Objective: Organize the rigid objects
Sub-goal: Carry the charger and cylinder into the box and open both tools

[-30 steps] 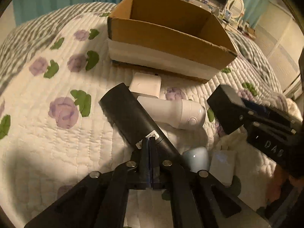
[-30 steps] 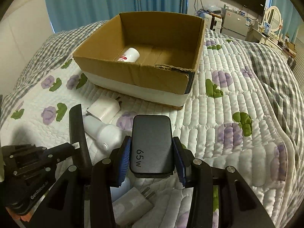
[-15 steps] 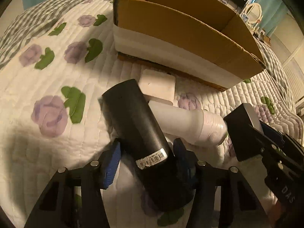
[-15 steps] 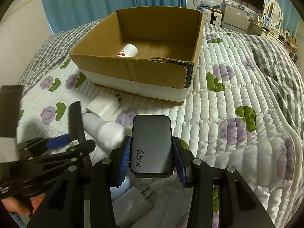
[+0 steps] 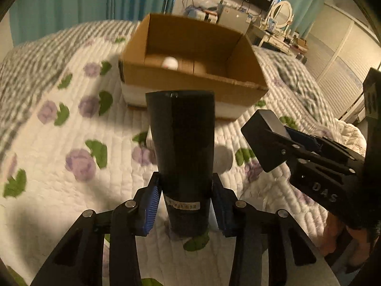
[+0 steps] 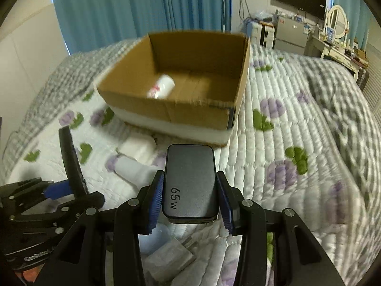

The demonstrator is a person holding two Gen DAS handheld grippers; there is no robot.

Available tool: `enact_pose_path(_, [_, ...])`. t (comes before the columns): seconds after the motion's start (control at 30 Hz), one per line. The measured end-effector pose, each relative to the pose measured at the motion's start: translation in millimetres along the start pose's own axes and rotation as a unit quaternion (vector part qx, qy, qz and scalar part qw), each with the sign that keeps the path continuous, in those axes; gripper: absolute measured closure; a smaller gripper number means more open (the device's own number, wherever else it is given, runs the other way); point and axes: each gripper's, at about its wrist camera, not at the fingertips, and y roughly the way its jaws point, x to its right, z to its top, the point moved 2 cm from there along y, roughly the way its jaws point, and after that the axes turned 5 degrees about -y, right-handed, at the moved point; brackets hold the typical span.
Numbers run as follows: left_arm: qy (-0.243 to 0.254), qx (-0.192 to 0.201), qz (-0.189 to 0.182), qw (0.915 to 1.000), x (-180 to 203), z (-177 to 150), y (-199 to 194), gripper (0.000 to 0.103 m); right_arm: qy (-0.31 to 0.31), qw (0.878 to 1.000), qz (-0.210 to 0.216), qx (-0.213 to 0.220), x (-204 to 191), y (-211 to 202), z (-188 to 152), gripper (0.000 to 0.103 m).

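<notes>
My left gripper (image 5: 184, 202) is shut on a black cylinder (image 5: 182, 143) and holds it above the quilt, pointing at the cardboard box (image 5: 190, 83). My right gripper (image 6: 190, 196) is shut on a dark grey 65W charger (image 6: 190, 181), also lifted. The right gripper with the charger shows at the right of the left wrist view (image 5: 271, 140); the left gripper with the cylinder (image 6: 70, 159) shows at the left of the right wrist view. The box (image 6: 176, 109) holds a white bottle (image 6: 160, 86), seen too in the left wrist view (image 5: 169, 62).
On the floral quilt (image 6: 285, 143) before the box lie a white adapter (image 6: 138, 144), a white bottle (image 6: 133, 169) and a white plug (image 6: 169, 259) under my right gripper. Blue curtains and furniture stand behind the bed.
My left gripper closed on the black cylinder and lifted it off the quilt, tilting it up toward the box. My right gripper rose with the charger.
</notes>
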Motion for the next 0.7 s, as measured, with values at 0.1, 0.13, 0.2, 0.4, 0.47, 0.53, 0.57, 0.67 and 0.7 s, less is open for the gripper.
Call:
enact_pose_path(0.1, [0.004,0.02,-0.006,0.9998,4.0,10.9,-12.8,0.064,-0.007,1.0,-0.002,0.02,-4.0,-17.9,13.4,0.061])
enact_pose_path(0.13, [0.007,0.028,-0.005,0.9996,5.8,15.4,-16.1,0.064,-0.009,1.0,-0.002,0.025,-5.1,-22.3,17.4,0.061])
enact_pose_path(0.2, [0.014,0.043,0.0,0.999,8.2,20.8,-23.4,0.064,-0.011,0.999,-0.002,0.038,-7.5,-31.4,26.4,0.061])
enact_pose_path(0.4, [0.034,0.08,-0.002,0.9962,19.0,49.4,-46.5,0.064,-0.014,0.998,0.005,0.056,-9.8,-43.0,43.2,0.061])
enact_pose_path(0.47, [0.041,0.091,-0.004,0.995,22.4,63.9,-53.6,0.064,-0.013,0.998,0.008,0.062,-7.7,-45.1,50.3,0.061])
enact_pose_path(0.53, [0.05,0.103,-0.004,0.9934,27.6,82.3,-60.5,0.064,-0.014,0.998,0.004,0.069,-5.5,-47.9,59.3,0.061])
enact_pose_path(0.57, [0.057,0.108,-0.003,0.9925,31.3,91.0,-63.4,0.064,-0.015,0.997,0.003,0.073,-3.8,-50.1,63.4,0.061])
enact_pose_path(0.67, [0.079,0.114,0.0,0.9903,42.2,121.7,-65.0,0.064,-0.015,0.996,-0.001,0.085,3.7,-54.1,80.1,0.061])
enact_pose_path(0.7, [0.085,0.103,-0.001,0.991,45.9,132.4,-60.1,0.064,-0.014,0.996,-0.004,0.088,6.3,-55.3,85.8,0.061])
